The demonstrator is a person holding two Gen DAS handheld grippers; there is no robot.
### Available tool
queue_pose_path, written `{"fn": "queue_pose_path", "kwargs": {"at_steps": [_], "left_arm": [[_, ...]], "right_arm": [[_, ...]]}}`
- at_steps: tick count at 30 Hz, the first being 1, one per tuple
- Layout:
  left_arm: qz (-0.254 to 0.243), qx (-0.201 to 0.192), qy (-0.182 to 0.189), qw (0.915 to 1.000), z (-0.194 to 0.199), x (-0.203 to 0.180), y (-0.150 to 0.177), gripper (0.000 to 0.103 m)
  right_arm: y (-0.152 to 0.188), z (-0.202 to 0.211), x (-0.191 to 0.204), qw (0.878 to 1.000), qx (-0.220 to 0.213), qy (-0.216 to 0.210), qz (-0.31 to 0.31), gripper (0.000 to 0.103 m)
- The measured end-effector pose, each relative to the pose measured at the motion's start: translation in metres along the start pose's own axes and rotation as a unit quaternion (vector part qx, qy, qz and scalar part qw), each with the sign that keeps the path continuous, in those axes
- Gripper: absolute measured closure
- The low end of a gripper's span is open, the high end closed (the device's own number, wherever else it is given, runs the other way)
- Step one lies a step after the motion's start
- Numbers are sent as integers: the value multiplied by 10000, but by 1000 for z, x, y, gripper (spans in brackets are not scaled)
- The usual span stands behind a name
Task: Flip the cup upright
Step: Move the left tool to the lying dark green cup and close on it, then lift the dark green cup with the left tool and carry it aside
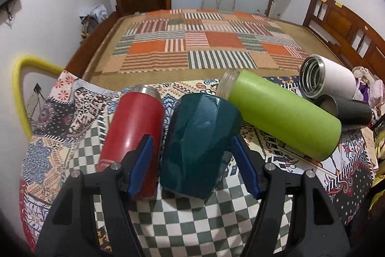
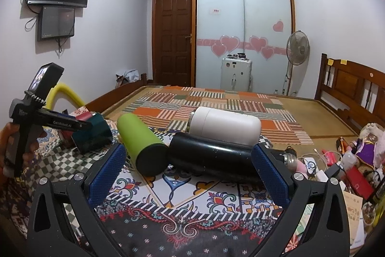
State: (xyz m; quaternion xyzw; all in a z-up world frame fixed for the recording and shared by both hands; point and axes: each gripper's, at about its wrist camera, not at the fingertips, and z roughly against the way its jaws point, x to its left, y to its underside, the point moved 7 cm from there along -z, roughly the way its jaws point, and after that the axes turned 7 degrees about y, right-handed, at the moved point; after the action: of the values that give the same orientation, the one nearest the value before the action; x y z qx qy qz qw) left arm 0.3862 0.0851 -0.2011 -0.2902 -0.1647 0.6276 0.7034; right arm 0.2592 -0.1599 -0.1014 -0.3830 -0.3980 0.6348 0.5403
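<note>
The teal cup was straddled by the wide-open left gripper, and a square, centred squeeze was judged necessary, while the right gripper was held released.

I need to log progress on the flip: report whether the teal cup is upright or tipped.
Tipped. The teal cup lies on its side on the patterned cloth, between the open fingers of the left gripper, beside the red bottle.
</note>
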Motion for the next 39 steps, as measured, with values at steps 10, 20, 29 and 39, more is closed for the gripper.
{"fn": "queue_pose_path", "kwargs": {"at_steps": [10, 20, 29, 39], "left_arm": [[-284, 422, -203, 9985, -24, -13, -4, 29], [-813, 1091, -600, 9889, -54, -20, 3, 25], [-640, 984, -499, 9918, -47, -31, 12, 31], [-728, 785, -159, 9941, 8, -72, 43, 32]], "right_arm": [[5, -14, -6, 9998, 99, -93, -119, 0], [9, -21, -12, 9997, 168, -81, -183, 0], [11, -21, -21, 9994, 202, -12, -268, 0], [5, 4, -25, 9995, 98, 25, -307, 0]]}}
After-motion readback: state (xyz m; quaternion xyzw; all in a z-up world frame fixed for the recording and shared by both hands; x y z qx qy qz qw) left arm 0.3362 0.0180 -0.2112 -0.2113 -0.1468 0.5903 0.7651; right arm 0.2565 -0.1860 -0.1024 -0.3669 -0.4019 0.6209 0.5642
